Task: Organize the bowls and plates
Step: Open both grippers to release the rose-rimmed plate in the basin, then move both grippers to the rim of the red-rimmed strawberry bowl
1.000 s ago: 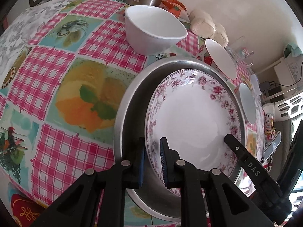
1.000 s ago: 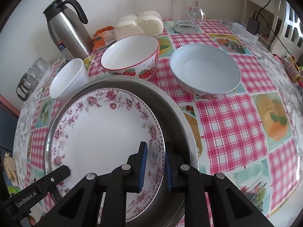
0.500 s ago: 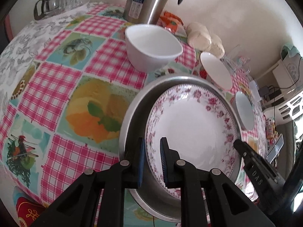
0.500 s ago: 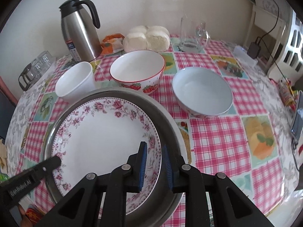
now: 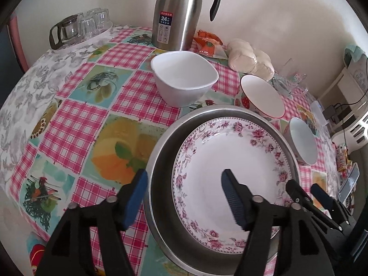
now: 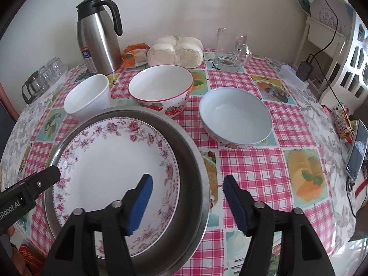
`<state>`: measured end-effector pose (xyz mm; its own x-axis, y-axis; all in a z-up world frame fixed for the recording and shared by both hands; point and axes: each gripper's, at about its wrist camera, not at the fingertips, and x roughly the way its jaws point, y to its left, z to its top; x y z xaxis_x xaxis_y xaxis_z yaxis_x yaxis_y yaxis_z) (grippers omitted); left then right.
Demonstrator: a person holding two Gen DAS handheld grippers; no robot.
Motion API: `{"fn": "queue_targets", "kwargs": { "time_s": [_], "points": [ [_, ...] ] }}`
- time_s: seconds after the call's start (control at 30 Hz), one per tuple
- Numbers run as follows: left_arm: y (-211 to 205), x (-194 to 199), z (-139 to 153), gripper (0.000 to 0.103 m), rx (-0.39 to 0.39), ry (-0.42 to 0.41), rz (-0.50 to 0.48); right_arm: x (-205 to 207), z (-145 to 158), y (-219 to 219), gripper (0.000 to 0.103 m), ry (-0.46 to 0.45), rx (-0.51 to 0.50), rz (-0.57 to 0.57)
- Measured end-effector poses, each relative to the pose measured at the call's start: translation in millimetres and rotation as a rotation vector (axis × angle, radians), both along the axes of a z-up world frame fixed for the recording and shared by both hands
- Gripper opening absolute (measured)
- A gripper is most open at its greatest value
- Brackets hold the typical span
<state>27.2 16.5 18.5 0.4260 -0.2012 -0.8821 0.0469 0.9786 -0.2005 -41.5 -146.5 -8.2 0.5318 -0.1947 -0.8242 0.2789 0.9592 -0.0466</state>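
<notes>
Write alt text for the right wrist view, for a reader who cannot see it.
The right gripper hangs with jaws open astride the near rim of a steel pan that holds a floral plate. Behind stand a white cup, a strawberry bowl and a pale bowl on a checked tablecloth.

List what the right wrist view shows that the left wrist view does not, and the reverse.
Only the right wrist view shows the glass mug whole and clear; the phone at the table's right edge is also plain there.

Only the left wrist view shows the glass teapot and cups on their tray in full; the right view catches just part of them.

Both show the floral plate in the steel pan, the white bowl, the strawberry bowl, the pale blue bowl, the thermos, and both grippers open: left gripper, right gripper.
</notes>
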Motion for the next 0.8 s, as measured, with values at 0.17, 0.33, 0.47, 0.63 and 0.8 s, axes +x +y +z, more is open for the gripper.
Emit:
{"fn": "queue_targets", "kwargs": {
  "time_s": [0.17, 0.33, 0.47, 0.63, 0.8],
  "points": [
    [-4, 0, 0, 0.088, 0.044, -0.018, 0.008, -3, 0, -10, 0.081, -0.016, 0.022, -0.024],
    [-9, 1, 1, 0.094, 0.062, -0.039, 0.007, -4, -4, -14, 0.09, -0.018, 0.017, -0.028],
    [-14, 4, 3, 0.097, 0.07, -0.063, 0.011, -5, -4, -22, 0.101, -0.037, 0.004, -0.044],
    [-25, 15, 7, 0.098, 0.088, -0.111, 0.021, -7, -1, -38, 0.103, -0.078, 0.034, -0.094],
    [-35, 27, 18, 0.098, 0.081, -0.198, 0.021, -6, 6, -52, 0.103, -0.132, 0.034, -0.148]
  ]
}}
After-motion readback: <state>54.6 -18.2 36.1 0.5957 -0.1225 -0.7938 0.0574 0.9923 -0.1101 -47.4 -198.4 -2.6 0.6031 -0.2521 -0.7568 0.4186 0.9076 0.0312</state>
